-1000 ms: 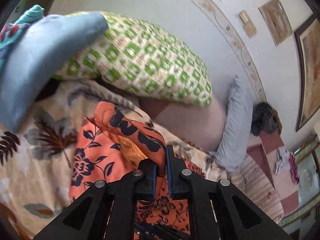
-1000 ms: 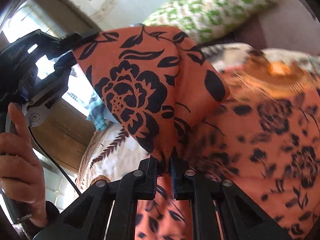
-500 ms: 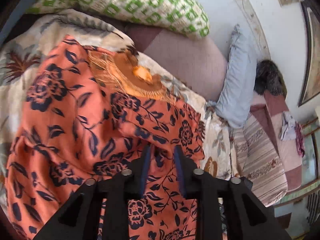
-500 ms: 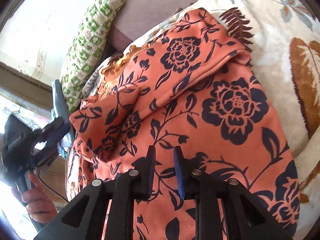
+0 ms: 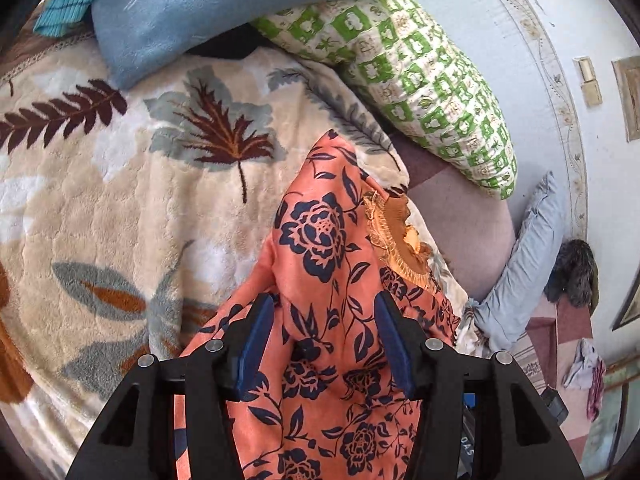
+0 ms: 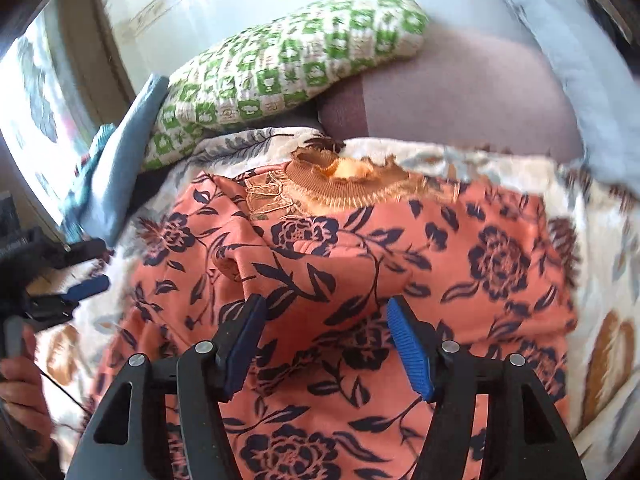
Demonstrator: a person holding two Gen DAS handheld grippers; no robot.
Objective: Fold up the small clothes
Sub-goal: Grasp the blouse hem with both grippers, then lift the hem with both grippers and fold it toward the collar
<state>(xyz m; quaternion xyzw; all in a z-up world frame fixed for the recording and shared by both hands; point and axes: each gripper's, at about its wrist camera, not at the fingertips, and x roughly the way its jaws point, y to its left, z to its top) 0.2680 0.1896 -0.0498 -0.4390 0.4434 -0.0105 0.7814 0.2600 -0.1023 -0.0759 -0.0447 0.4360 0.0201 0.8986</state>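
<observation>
An orange garment with a dark blue flower print (image 5: pixel 328 264) lies on a cream leaf-patterned blanket (image 5: pixel 120 200); its ribbed orange collar (image 6: pixel 344 184) points toward the far pillows. My left gripper (image 5: pixel 324 312) is open over the garment's left part, holding nothing. My right gripper (image 6: pixel 324 312) is open just above the garment's (image 6: pixel 400 256) middle, holding nothing. In the right wrist view the left gripper (image 6: pixel 80 288) shows at the left edge, held in a hand.
A green-and-white checked pillow (image 5: pixel 420 80) and a blue pillow (image 5: pixel 224 4) lie at the far side. A mauve sheet (image 6: pixel 460 96) and a grey-blue pillow (image 5: pixel 528 256) lie beyond the garment. A wall stands behind.
Both grippers have let go of the garment and opened wide. The sleeve fold now lies flat on the garment. Both cameras have pulled back.
</observation>
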